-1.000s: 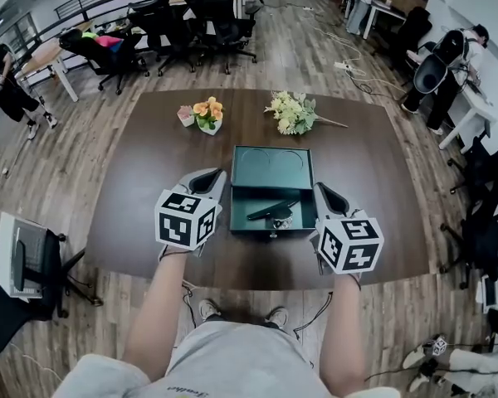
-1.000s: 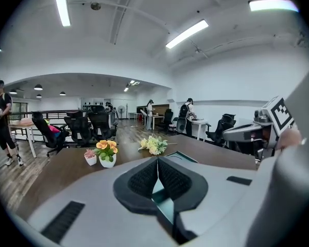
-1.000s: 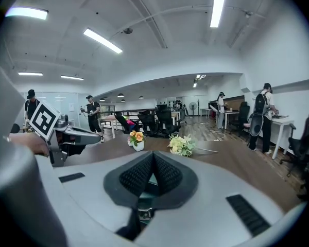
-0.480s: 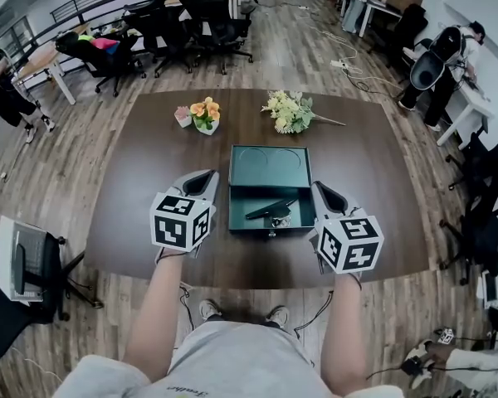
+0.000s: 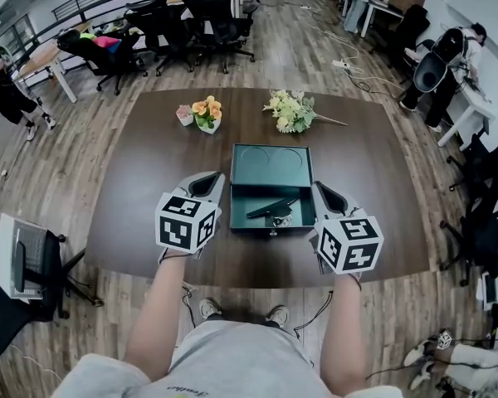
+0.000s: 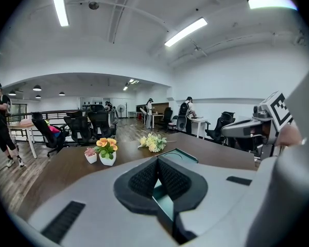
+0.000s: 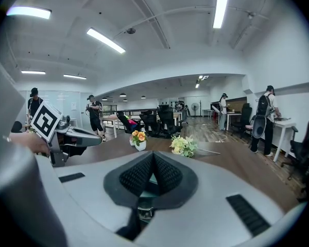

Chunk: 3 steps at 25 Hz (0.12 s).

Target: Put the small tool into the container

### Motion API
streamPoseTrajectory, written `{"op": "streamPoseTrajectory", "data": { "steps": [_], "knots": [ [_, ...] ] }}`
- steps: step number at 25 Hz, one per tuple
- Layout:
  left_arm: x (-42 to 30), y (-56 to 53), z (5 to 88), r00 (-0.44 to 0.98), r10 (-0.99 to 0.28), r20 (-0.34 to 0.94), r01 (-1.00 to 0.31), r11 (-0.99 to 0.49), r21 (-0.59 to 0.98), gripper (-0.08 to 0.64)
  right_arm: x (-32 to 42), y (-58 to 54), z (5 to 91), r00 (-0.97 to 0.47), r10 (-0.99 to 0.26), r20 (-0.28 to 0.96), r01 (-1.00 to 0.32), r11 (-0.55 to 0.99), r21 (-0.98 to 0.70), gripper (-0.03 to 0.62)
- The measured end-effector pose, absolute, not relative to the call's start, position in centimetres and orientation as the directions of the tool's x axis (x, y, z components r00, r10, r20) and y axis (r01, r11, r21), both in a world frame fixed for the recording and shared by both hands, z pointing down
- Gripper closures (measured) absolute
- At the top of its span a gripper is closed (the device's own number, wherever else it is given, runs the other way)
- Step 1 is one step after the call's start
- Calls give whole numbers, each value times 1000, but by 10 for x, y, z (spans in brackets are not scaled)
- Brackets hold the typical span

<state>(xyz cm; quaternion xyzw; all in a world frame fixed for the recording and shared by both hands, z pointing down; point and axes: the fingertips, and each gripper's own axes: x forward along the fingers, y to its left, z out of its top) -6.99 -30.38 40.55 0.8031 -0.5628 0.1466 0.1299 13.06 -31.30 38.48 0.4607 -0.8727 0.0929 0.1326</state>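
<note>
A dark green open box (image 5: 270, 169) sits mid-table with its lid laid back. Inside its lower part lies a small black tool (image 5: 271, 209) next to some small metal bits. My left gripper (image 5: 206, 182) hovers just left of the box, jaws shut with nothing between them. My right gripper (image 5: 329, 196) hovers just right of the box, jaws also shut and empty. In the left gripper view the shut pads (image 6: 147, 181) meet with the green box edge (image 6: 178, 157) beyond. In the right gripper view the pads (image 7: 165, 175) touch, and the left gripper (image 7: 67, 134) shows at left.
On the dark brown table (image 5: 158, 172) stand a small white pot of orange flowers (image 5: 208, 114) with a tiny pink pot (image 5: 186, 116) beside it, and a loose bunch of pale flowers (image 5: 292, 111). Office chairs, desks and people stand around the room.
The left gripper drifted slightly left and back again. The right gripper, box and tool have not moved.
</note>
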Motion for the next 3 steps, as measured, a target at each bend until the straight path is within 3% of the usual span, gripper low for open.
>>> {"op": "streamPoseTrajectory", "data": {
  "steps": [3],
  "knots": [
    [-68,-303,406,329,-865,380,-940,-338,44,561,130,-312,386,-540,-779,318,-829,558,-43,588]
  ]
}}
